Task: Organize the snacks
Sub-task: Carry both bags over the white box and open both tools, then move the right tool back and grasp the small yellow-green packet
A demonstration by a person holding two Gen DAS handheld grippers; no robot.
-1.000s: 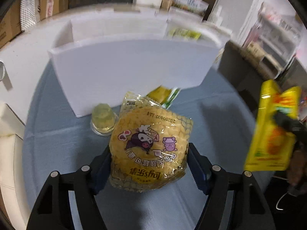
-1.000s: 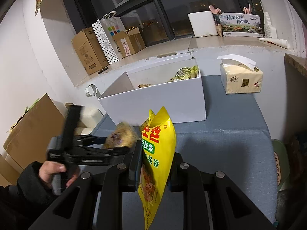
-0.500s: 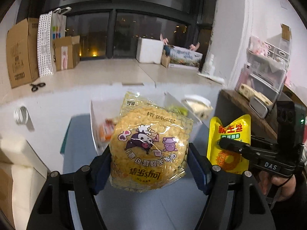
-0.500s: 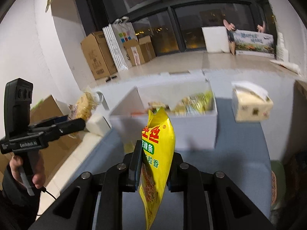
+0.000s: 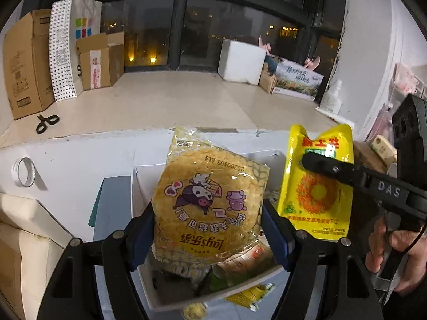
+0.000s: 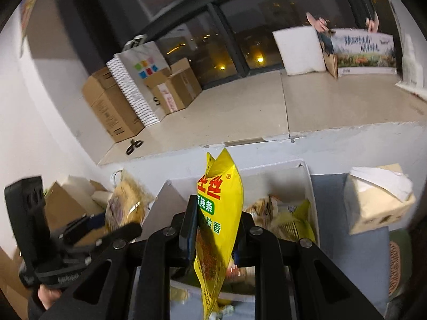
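While left tongs (image 5: 208, 229) opening: round crinkly chip packet (image 5: 208, 200), seemingly still pinched.

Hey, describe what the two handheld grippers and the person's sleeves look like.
Both grippers are matte black frames with silver rivets. The left gripper has blue pads on its fingers; the right gripper bears white "DAS" lettering, with a thin black cable by its hand. The sleeves are dark.

The chip bag (image 5: 208, 208) hides much of the white box (image 5: 138, 266) behind it. In the right wrist view the yellow pouch (image 6: 218, 229) runs off the bottom edge, and the left gripper (image 6: 106, 229) is blurred.
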